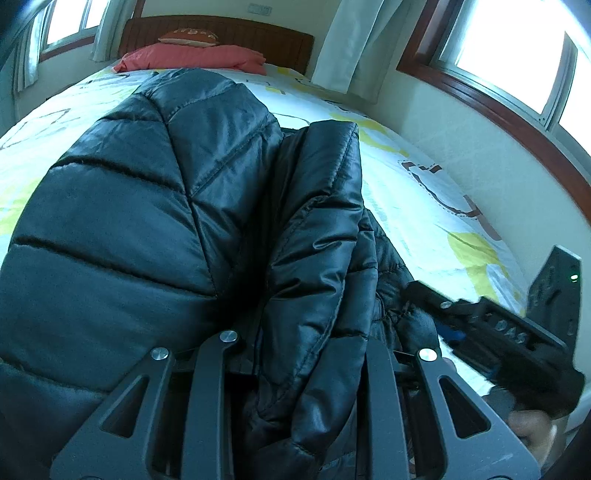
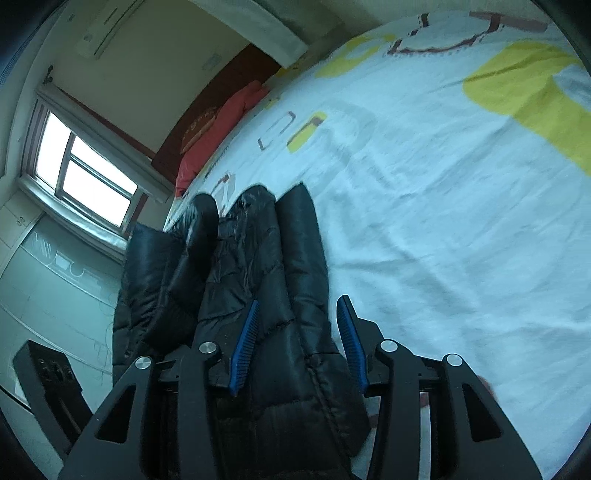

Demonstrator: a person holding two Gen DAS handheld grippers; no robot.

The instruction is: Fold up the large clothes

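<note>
A black quilted puffer jacket (image 1: 155, 206) lies on the bed and fills most of the left wrist view. A bunched fold of it runs between my left gripper's arms and hides the fingertips of the left gripper (image 1: 303, 369). In the right wrist view the jacket (image 2: 280, 280) lies as a long ridge, and a fold passes between the blue pads (image 2: 245, 343) of my right gripper (image 2: 297, 343). Those pads stand apart around the fabric without pinching it. The right gripper also shows in the left wrist view (image 1: 495, 332), at the jacket's right edge.
The bed sheet (image 2: 443, 192) is white with yellow and brown prints. A red pillow (image 1: 192, 57) lies by the wooden headboard (image 1: 236, 33). A wall with windows (image 1: 509, 55) runs close along the bed's right side. White curtains (image 1: 351, 40) hang there.
</note>
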